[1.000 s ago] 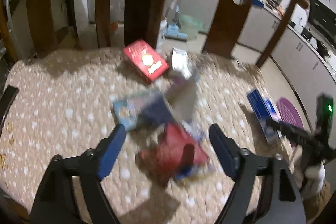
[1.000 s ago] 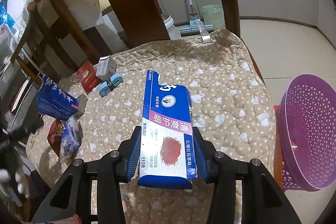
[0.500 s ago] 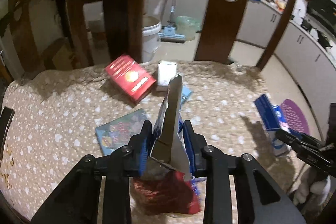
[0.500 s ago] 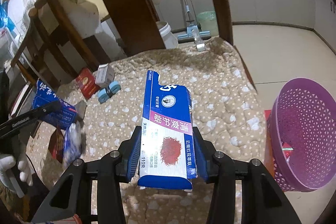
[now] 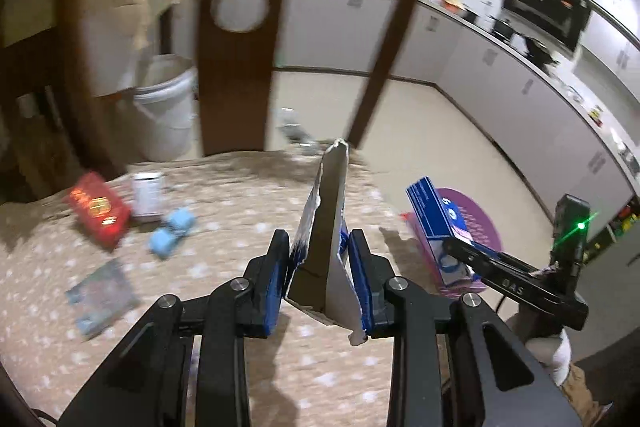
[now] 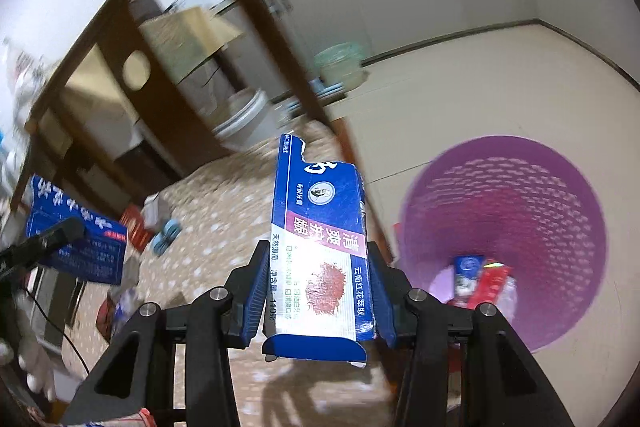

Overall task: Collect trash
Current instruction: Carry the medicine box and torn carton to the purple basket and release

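Currently both claws carry trash above the table, which is covered with a beige spotted quilted cloth. Left claw: blue pads pressed against a torn flattened carton, blue print outside, grey card inside, standing edge-up between the jaws with its ragged tip pointing away. Right claw: pinching a blue toothpaste box by its two long sides, printed face up, far end torn. Purple mesh basket stands on the floor just beside the table's edge, to the right of the toothpaste box in the right wrist view; a few packages lie on its bottom. Left on the table: red box, small white box, light blue item, flat colourful packet. White bucket on the floor behind the chair back. Background blurred.
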### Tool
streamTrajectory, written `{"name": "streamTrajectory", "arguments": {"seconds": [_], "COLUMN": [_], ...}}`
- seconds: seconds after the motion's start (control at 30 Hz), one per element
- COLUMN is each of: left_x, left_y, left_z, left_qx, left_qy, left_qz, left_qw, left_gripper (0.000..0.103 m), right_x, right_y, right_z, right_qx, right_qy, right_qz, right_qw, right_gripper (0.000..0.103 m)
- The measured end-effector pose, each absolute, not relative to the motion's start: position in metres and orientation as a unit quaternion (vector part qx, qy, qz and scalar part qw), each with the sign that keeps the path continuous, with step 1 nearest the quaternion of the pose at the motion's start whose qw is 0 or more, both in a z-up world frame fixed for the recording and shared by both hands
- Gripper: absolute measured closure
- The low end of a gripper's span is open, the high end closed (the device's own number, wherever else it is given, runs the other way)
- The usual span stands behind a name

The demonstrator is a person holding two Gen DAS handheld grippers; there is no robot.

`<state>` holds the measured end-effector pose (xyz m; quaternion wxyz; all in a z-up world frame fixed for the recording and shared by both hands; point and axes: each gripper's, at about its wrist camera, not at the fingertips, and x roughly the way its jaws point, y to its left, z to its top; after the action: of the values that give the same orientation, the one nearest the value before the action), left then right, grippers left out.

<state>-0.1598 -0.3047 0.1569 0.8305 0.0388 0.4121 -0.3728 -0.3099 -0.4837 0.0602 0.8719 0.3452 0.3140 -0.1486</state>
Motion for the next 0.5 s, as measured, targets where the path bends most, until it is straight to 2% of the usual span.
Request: {"name": "streamTrajectory", "arguments": {"seconds": [0.5], "left_x": [-0.196], "left_y": [-0.468], "left_z": [0.133], "left_qx": [0.077], "left_qy": [0.445], "left_qz": [-0.467], "left_qw": [0.76], "left_gripper": [0.073], "right_x": [-0.392], "right_y": [-0.582], "right_z": [0.037], "right_qx": [0.454], "right_qy": [0.257], "right_qz": [-0.262], "right_qw": [0.812], "right_gripper": [0.054]}}
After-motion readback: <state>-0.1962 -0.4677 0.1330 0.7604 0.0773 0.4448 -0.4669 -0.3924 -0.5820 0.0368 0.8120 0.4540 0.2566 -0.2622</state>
